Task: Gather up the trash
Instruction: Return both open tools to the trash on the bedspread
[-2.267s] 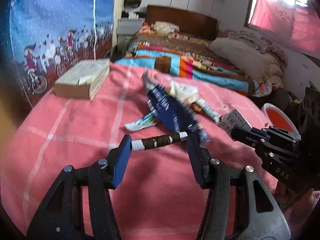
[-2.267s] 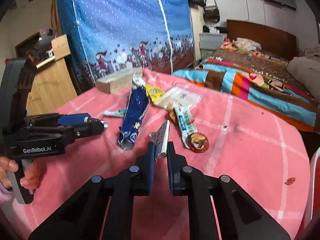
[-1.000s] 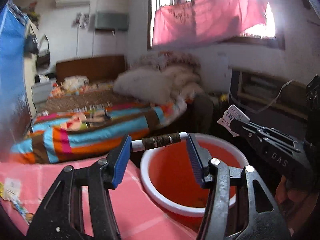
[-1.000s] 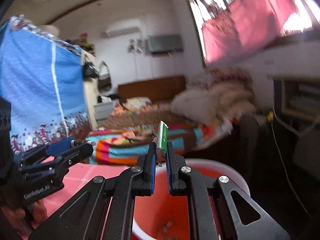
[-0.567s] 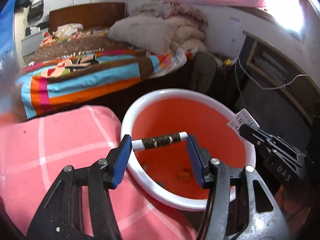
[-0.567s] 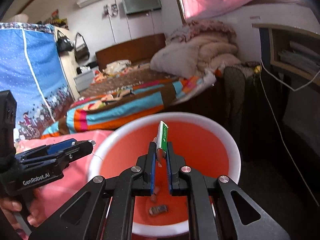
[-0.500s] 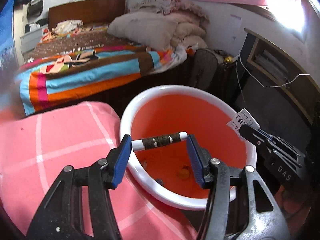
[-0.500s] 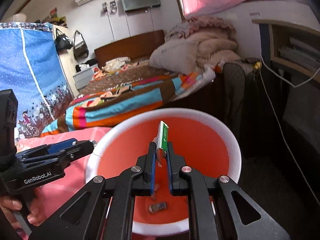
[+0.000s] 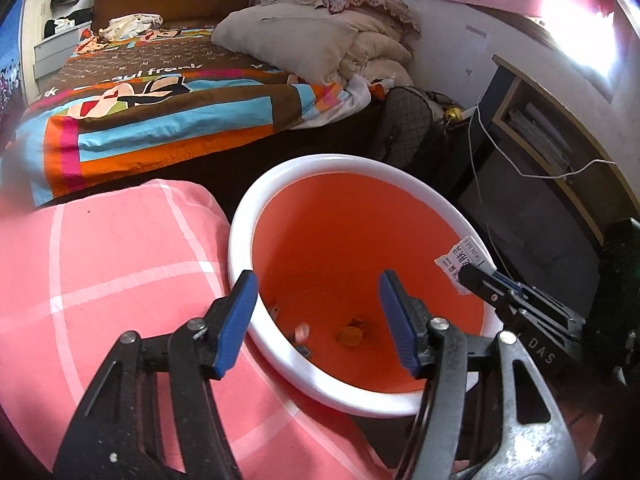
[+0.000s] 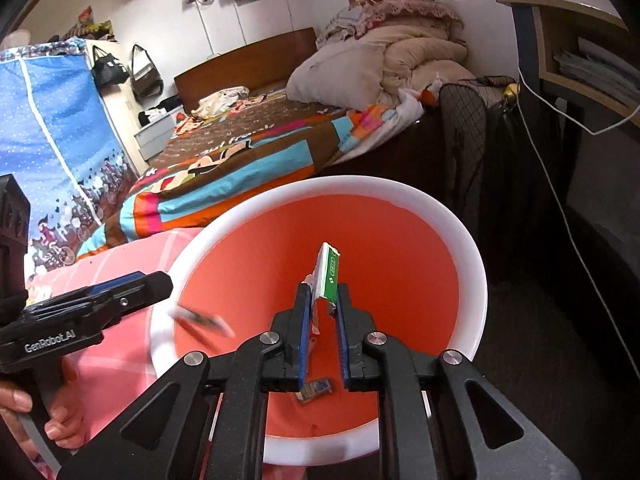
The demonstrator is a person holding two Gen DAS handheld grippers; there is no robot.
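Both my claws over the orange basin, one emptied, one letting go

My left gripper (image 9: 316, 312) is marked "GenRobot.AI" on its side, my right gripper (image 10: 323, 300) "DAS"; the carton (image 10: 327, 276) shows print too small for me to read. My left jaws are opening with nothing between them, and a blurred roll (image 10: 200, 320) is in mid-air just below them, lying roughly level inside the basin's near rim. My right jaws are opening, narrow, with the green-and-white carton between them, its long axis upright and tilted slightly right, top end pointing away from me. The basin (image 9: 280, 184) has a white rim that butts against the pink checked cloth (image 9: 100, 260); the bed (image 9: 160, 92) is beyond and a dark shelf unit (image 9: 532, 120) to the right, with small scraps (image 9: 348, 336) on the basin's floor.
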